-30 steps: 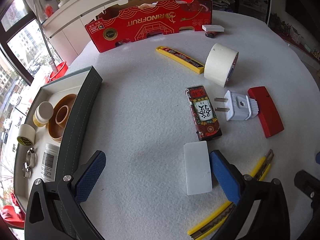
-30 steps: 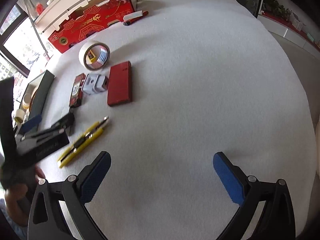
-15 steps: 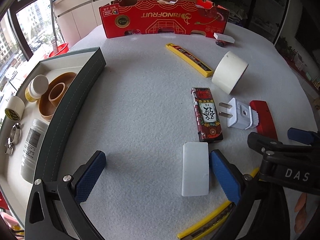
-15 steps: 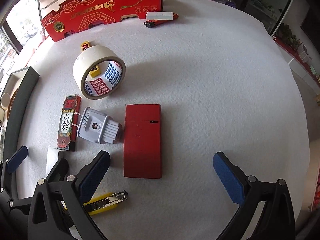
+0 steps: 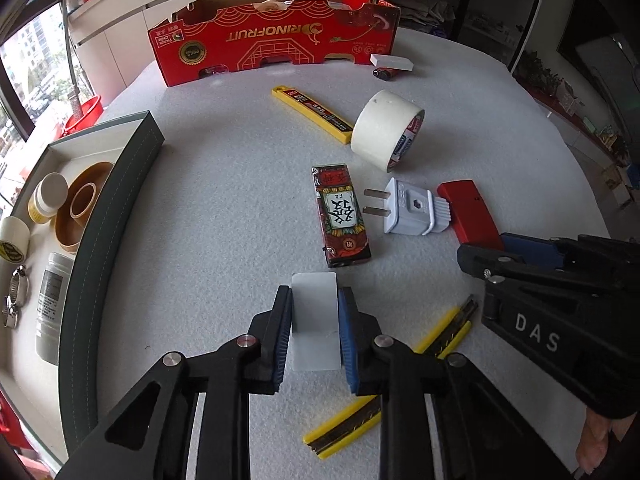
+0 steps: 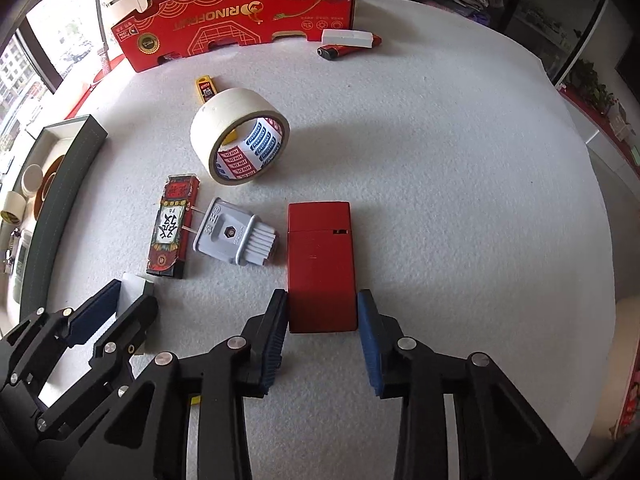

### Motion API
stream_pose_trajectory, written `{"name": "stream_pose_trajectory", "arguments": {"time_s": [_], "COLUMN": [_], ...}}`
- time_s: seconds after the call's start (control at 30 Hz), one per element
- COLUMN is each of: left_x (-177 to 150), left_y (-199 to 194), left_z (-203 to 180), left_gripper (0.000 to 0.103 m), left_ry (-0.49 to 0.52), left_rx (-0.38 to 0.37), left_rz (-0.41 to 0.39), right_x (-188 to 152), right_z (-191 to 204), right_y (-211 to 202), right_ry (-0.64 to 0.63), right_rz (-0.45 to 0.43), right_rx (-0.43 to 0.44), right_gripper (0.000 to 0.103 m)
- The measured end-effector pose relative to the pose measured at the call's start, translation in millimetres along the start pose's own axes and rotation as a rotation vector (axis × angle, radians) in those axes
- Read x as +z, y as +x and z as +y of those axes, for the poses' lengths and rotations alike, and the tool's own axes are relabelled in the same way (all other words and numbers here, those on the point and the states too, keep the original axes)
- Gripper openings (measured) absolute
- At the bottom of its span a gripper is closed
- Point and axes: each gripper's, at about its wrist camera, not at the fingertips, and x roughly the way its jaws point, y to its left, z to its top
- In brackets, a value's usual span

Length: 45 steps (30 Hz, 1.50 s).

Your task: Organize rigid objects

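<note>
A white rectangular block (image 5: 314,312) lies flat on the white felt table. My left gripper (image 5: 315,294) is over it, jaws closing, with a blue pad against each long side. That gripper (image 6: 130,294) also shows at the lower left of the right wrist view, astride the white block (image 6: 132,282). A flat red case (image 6: 320,248) lies to the right of it. My right gripper (image 6: 322,298) is closing on the near end of the red case, pads against its two sides. In the left wrist view the right gripper (image 5: 486,246) covers the near end of the red case (image 5: 466,208).
A grey tray (image 5: 116,216) at the left holds tape rolls and small bottles. A red cardboard box (image 5: 276,48) stands at the back. Between them lie a masking tape roll (image 5: 384,128), a white plug (image 5: 412,210), a patterned pack (image 5: 342,216), a yellow blade case (image 5: 316,114) and yellow utility knives (image 5: 440,332).
Both grippers went from wide open to closed: the left onto the white block, the right onto the red case. The right gripper moved in over the red case.
</note>
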Motion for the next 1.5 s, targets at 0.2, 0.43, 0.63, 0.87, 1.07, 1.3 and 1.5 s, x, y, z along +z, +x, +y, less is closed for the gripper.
{"name": "stream_pose_trajectory", "arguments": {"time_s": [0.2, 0.43, 0.63, 0.87, 1.07, 1.3, 1.5], "left_x": [-11.9, -23.1, -39.2, -54.7, -63.8, -68.0, -69.2], "left_y": [-30.4, -74.4, -102.5, -132.7, -156.4, -180.7, -198.9], "left_z": [6.3, -0.8, 0.0, 18.8, 51.3, 98.3, 139.5], "left_gripper": [0.025, 0.025, 0.025, 0.025, 0.025, 0.025, 0.025], "left_ry": [-0.023, -0.018, -0.008, -0.035, -0.093, -0.179, -0.246], "left_rx": [-0.019, -0.064, -0.087, -0.097, -0.084, -0.052, -0.007], "left_rz": [-0.058, -0.125, -0.163, -0.222, -0.275, -0.334, -0.383], "right_x": [-24.9, -59.3, -77.7, -83.4, -79.7, -67.7, -56.0], "right_z": [-14.7, -14.8, -4.3, 26.0, 66.0, 118.3, 169.0], "right_y": [-28.3, -68.1, -94.8, -124.6, -141.4, -157.9, -166.6], "right_ry": [0.067, 0.081, 0.074, 0.037, -0.021, -0.100, -0.187], "right_rz": [-0.061, -0.094, -0.114, -0.154, -0.175, -0.192, -0.205], "right_rx": [0.048, 0.117, 0.160, 0.186, 0.211, 0.252, 0.275], "right_gripper": [0.036, 0.036, 0.036, 0.036, 0.036, 0.036, 0.036]}}
